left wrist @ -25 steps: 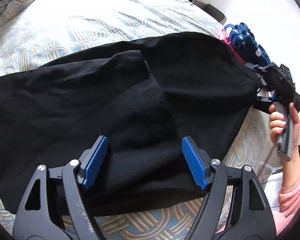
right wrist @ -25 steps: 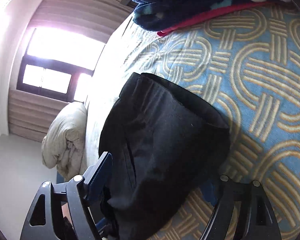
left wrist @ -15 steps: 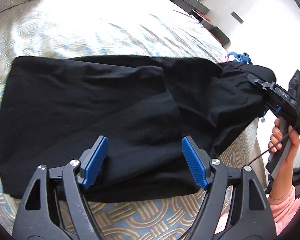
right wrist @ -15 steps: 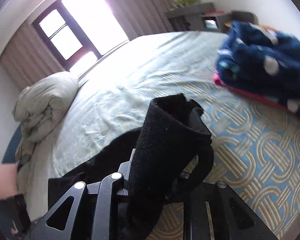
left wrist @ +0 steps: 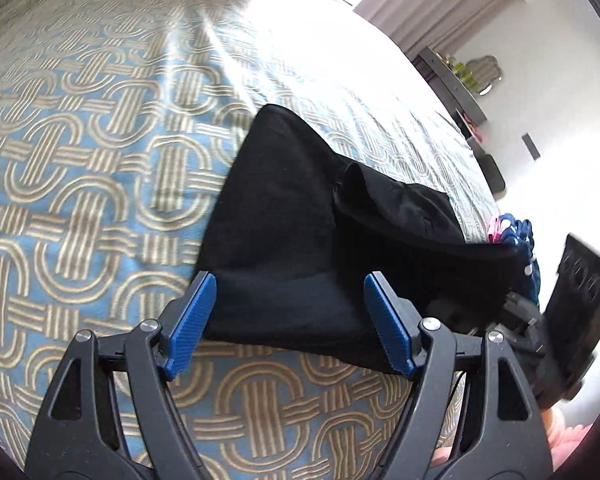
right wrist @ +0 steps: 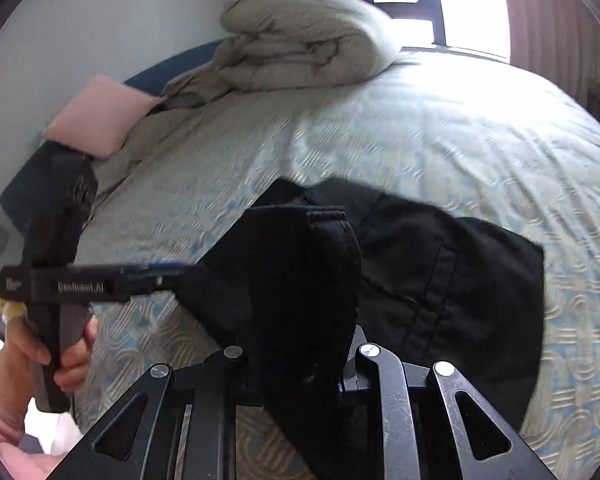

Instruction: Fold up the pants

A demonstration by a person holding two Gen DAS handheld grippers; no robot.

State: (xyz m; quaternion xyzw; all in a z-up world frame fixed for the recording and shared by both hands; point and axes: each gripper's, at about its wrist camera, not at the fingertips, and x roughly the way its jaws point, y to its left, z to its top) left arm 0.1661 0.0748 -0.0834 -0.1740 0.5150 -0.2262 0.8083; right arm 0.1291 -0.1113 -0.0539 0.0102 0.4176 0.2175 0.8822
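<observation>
Black pants point(left wrist: 300, 240) lie partly folded on the patterned bedspread point(left wrist: 79, 200). My left gripper point(left wrist: 289, 320) is open, its blue pads either side of the pants' near edge, just above the cloth. My right gripper point(right wrist: 300, 364) is shut on a bunched end of the pants point(right wrist: 291, 280) and holds it lifted over the rest of the fabric point(right wrist: 460, 280). In the right wrist view the left gripper point(right wrist: 155, 276) reaches in from the left at the edge of the lifted cloth. The right gripper's body point(left wrist: 540, 320) shows at the right of the left wrist view.
A rolled grey duvet point(right wrist: 300, 40) and a pink pillow point(right wrist: 95, 116) lie at the head of the bed. A blue and pink folded pile point(left wrist: 520, 236) sits beyond the pants. A dark shelf point(left wrist: 456, 84) stands by the wall.
My right gripper closed on the pants' end and carried it up and over toward the left gripper. My left gripper stayed open while its view swung toward the narrowed pants.
</observation>
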